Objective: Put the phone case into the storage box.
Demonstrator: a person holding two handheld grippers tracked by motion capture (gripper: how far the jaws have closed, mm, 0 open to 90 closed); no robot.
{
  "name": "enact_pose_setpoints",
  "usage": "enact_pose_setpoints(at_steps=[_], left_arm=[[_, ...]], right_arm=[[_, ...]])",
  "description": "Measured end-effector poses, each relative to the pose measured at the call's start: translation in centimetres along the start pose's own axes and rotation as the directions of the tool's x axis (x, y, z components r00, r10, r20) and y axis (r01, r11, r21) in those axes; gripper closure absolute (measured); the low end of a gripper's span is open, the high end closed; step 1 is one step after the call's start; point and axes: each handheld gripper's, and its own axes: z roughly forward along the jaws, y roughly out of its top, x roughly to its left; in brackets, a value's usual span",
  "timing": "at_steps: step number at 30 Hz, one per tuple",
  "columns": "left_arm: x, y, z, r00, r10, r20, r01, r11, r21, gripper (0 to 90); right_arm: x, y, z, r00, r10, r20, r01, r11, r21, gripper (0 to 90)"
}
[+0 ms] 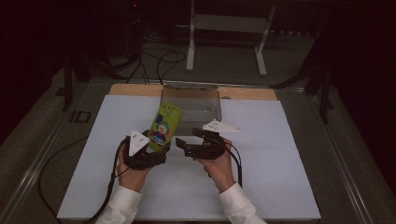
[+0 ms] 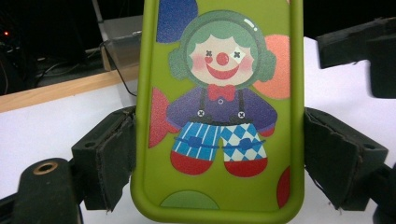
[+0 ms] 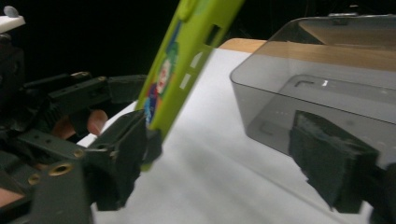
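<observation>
Green phone case [image 1: 163, 126] with a printed clown, clamped by its lower end between the pads of the left gripper [image 1: 159, 148], one pad on each long edge. Case raised off the white sheet [image 1: 261, 186], tilted with its top leaning toward the far edge of the desk, clown face turned up toward the high view. In the left gripper view, case [image 2: 219, 116] upright between the two black pads [image 2: 112, 154], both pressed against the green rim. Left hand [image 1: 133, 170] wrapped around the gripper body, white sleeve [image 1: 121, 205] at the near edge.

Right gripper [image 1: 183, 142] just beside the case on its right, jaws apart and nothing between them, aimed leftward toward the left gripper; no contact with the case visible from above. In the right gripper view, case [image 3: 187, 60] seen edge-on, rising past the left-hand jaw, whether touching it cannot be told; other gripper and a fingertip behind.

Smoky clear plastic box [image 1: 191, 103], open at the top, standing at the far middle of the sheet, just behind the case. Same box [image 3: 327, 88] ahead of the right gripper's jaws, resting on the sheet. Strip of bare wooden desk [image 1: 130, 89] along the far edge.
</observation>
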Motion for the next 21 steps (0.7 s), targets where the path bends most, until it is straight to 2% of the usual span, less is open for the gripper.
enact_pose_setpoints(at_steps=[3, 6, 7, 8, 11, 14, 17, 21], left_arm=[[-0.1, 0.0, 0.0, 1.0000, 0.000, 0.002, 0.000, 1.0000, -0.001, 16.4], [-0.1, 0.0, 0.0, 1.0000, -0.003, 0.007, 0.003, 1.0000, -0.005, 16.4], [-0.2, 0.0, 0.0, 0.9999, -0.004, 0.012, 0.004, 1.0000, -0.005, 16.4], [-0.2, 0.0, 0.0, 0.9999, -0.006, 0.015, 0.006, 1.0000, -0.005, 16.4], [-0.3, 0.0, 0.0, 0.9998, -0.010, 0.018, 0.010, 0.9999, -0.007, 16.4], [-0.4, 0.0, 0.0, 0.9998, -0.011, 0.017, 0.011, 0.9999, -0.010, 16.4], [-0.4, 0.0, 0.0, 0.9998, -0.013, 0.016, 0.013, 0.9998, -0.018, 16.4], [-0.4, -0.1, -0.1, 0.9993, -0.035, 0.010, 0.035, 0.9988, -0.032, 16.4]], right_arm=[[0.2, 0.1, 0.3, 1.0000, 0.005, -0.004, -0.005, 1.000, -0.008, 26.0], [0.6, 0.3, 0.7, 0.9999, 0.009, -0.012, -0.009, 1.000, -0.008, 33.7], [0.7, 0.4, 1.0, 0.9997, 0.004, -0.025, -0.004, 1.000, 0.004, 45.4], [0.8, 0.4, 1.2, 0.9993, 0.003, -0.039, -0.002, 1.000, 0.008, 49.3], [1.0, 0.2, 1.8, 0.9978, 0.028, -0.060, -0.028, 1.000, 0.011, 54.1], [1.2, 0.2, 2.1, 0.9963, 0.056, -0.065, -0.056, 0.998, 0.008, 58.8], [1.4, 0.2, 2.3, 0.9961, 0.062, -0.062, -0.063, 0.998, -0.001, 64.6], [1.4, 0.3, 2.4, 0.9929, 0.093, -0.074, -0.094, 0.995, -0.017, 70.1]])
